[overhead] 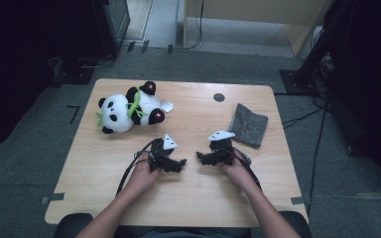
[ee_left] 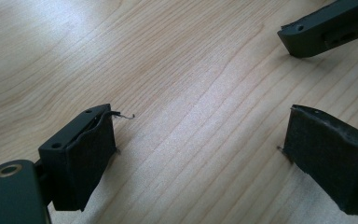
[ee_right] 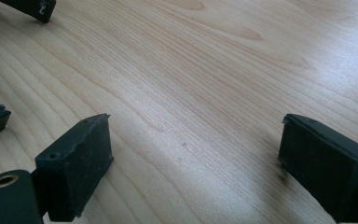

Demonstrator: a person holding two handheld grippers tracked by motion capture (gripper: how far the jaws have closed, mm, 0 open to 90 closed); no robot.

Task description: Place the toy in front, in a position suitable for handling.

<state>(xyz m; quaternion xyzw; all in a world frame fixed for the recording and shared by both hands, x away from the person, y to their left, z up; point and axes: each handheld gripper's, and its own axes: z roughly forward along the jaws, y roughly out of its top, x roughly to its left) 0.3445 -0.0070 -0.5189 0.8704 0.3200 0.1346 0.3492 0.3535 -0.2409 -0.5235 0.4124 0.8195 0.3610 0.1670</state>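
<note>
— What lies closest to the person's hands on the table (overhead: 104, 168)?

— Two things, both toward the far half. A plush panda (overhead: 129, 107) lies on its side at the far left, white body with black ears and limbs, a green strip around its neck, and pink marks on two black paws. Its head points left.

— And the other?

— A grey felt-like cloth (overhead: 248, 125), roughly square and lying flat, turned at a slight angle, near the far right edge. It sits well apart from the panda, with bare wood between them.
</note>
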